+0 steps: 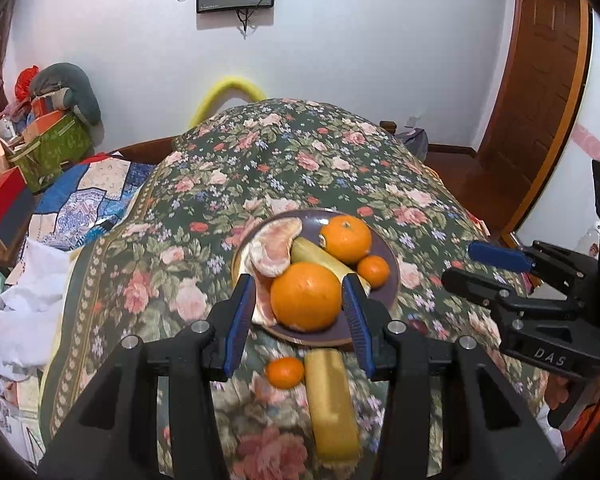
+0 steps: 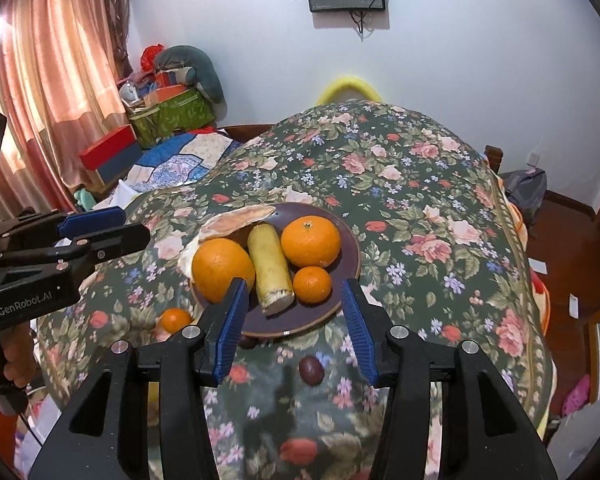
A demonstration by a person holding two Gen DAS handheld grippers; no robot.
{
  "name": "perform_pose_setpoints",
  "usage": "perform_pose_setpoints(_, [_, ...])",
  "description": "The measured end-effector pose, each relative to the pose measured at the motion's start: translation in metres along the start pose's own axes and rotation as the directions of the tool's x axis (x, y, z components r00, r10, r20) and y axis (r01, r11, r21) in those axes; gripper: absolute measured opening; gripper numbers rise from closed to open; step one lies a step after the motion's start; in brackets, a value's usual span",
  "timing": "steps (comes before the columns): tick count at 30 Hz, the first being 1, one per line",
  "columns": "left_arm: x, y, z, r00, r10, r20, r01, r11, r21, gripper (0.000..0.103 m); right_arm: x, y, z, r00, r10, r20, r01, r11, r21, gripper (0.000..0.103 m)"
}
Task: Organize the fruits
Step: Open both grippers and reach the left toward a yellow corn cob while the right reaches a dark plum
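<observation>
White wall (image 2: 460, 60), pink curtains (image 2: 60, 80)

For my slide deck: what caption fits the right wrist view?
Open right gripper above a fruit-laden plate on floral cloth.

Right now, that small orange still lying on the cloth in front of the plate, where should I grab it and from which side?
Take the small orange across its middle, coming from above. It is round and sits free on the floral cloth, but the yellow fruit piece lies close beside it, so set the pads front and back.
</observation>
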State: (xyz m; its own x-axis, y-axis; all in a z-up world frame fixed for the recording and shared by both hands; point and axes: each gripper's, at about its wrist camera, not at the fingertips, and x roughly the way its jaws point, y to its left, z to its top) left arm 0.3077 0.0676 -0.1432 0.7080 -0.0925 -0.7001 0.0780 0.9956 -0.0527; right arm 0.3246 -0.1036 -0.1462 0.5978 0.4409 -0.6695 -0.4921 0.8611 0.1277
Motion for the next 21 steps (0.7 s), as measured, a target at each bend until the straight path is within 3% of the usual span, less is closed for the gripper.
perform_pose_setpoints(7, [-0.008, -0.010, -0.023, 0.999, -0.007, -0.045, 0.008, 1.000, 0.008, 0.051, -0.018, 0.001, -0.013, 1.000, -0.018, 0.000, 0.018, 1.000, -0.006, 0.052])
perform_pose_setpoints(10, [-0.005, -0.015, -0.031, 0.998, 0.010, -0.065, -0.008, 1.000, 0.020, 0.060, -0.022, 0.001, -0.020, 1.000, -0.027, -0.001, 0.027, 1.000, -0.012, 0.054])
perform_pose_setpoints(21, [0.030, -0.028, -0.062, 0.985, 0.028, -0.172, -0.022, 0.999, 0.041, 0.058, -0.016, -0.009, -0.041, 0.998, -0.041, -0.047, 0.041, 0.999, -0.008, 0.055])
